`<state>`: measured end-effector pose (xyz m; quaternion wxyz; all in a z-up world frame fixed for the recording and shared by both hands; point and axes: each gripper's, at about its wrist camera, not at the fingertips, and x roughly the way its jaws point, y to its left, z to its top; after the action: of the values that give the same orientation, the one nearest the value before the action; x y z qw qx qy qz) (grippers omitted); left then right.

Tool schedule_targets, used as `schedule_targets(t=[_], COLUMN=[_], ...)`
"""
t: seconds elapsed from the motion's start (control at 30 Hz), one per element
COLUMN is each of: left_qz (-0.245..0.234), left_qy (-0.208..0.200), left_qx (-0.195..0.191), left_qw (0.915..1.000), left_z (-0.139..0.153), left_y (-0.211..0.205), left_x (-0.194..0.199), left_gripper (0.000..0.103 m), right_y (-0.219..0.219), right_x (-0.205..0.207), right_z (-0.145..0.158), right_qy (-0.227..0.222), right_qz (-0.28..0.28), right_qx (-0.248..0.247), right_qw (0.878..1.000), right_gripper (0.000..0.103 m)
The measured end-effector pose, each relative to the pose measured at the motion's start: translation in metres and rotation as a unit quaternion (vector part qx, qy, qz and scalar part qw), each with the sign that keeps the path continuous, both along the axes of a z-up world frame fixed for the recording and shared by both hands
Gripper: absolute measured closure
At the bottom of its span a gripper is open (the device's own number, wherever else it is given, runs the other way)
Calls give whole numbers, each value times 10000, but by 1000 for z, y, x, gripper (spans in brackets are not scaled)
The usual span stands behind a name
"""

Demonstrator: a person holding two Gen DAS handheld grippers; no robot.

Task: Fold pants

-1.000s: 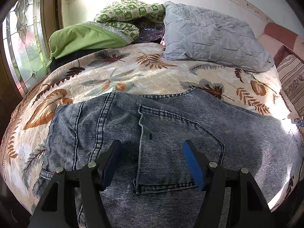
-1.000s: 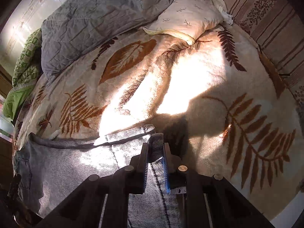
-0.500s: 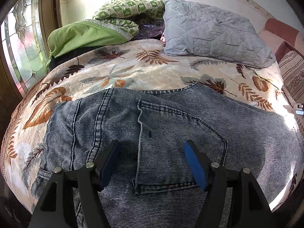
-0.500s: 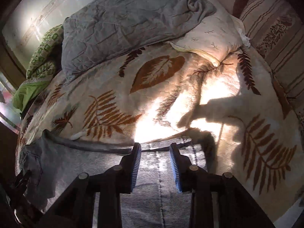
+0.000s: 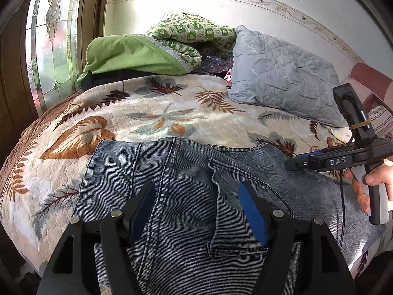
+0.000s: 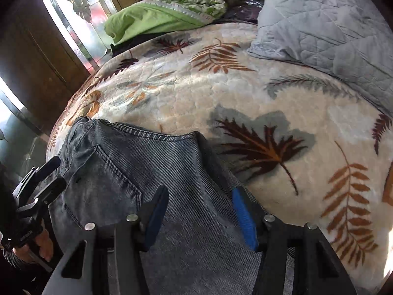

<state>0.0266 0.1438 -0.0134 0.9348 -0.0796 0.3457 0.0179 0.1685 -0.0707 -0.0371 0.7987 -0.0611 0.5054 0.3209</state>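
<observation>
Faded blue denim pants (image 5: pixel 186 186) lie flat on the leaf-patterned bedspread (image 5: pixel 157 113), back pocket (image 5: pixel 245 211) up. My left gripper (image 5: pixel 196 196) is open and empty, hovering over the seat of the pants near the pocket. My right gripper (image 6: pixel 199 201) is open and empty above the pants (image 6: pixel 152 172), near their far edge. It also shows at the right of the left wrist view (image 5: pixel 294 163), held by a hand. The left gripper shows at the left edge of the right wrist view (image 6: pixel 49 174).
A grey quilted pillow (image 5: pixel 282 73) and a green patterned quilt (image 5: pixel 147 54) lie at the head of the bed. A stained-glass window (image 5: pixel 51 46) and dark wood frame stand at the left. The bed's near edge runs just under the pants.
My right gripper opened, let go of the pant-leg end, and swung left over the seat of the pants. The left gripper stayed open and drew back a little.
</observation>
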Motion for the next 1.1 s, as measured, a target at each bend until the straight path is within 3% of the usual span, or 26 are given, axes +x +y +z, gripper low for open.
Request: schedule_targets(t=[0.1,0.2,0.4,0.5,0.57,0.63,0.77,0.87,1.0,1.1], left_qz=[-49,-119,-368,-486,-527,-562,-647,-615,-557,-498], left_qy=[43,104,211,320,608,824,830,819,814,738], left_qx=[-118,-161,-71,49,199,437,847,801,753,652], left_qw=[9999,9997,9991,9983,9966,9941,9908,9915,9923,9939], left_z=[-2,-5,-9,-13,-23,-32,-36,-35,-33,-28], left_y=[3,1,-13,-21,-26,-32,-43,-42,-42,-40], left_x=[2,4,8,11,16,19,17,16,15,12], left_gripper=[32,32,32,32,31,29,26,26,26,26], right_y=[19,23,32,36,35,28,12,-21,-97,-160], right_x=[12,13,14,21,23,24,15,-13,-73,-118], right_z=[-16,-18,-1,-7,-19,-21,-6,18,27,10], right_qy=[144,26,-564,-612,-543,-584,-625,-630,-234,259], right_qz=[126,139,139,85,36,-222,-650,-1122,-1925,-2688], right_qx=[-277,-365,-859,-1029,-1045,-823,-544,-53,799,1184], right_qw=[9994,9992,9946,9928,9930,9946,9944,9917,9778,9556], right_gripper=[65,100,101,102,101,101,96,96,96,96])
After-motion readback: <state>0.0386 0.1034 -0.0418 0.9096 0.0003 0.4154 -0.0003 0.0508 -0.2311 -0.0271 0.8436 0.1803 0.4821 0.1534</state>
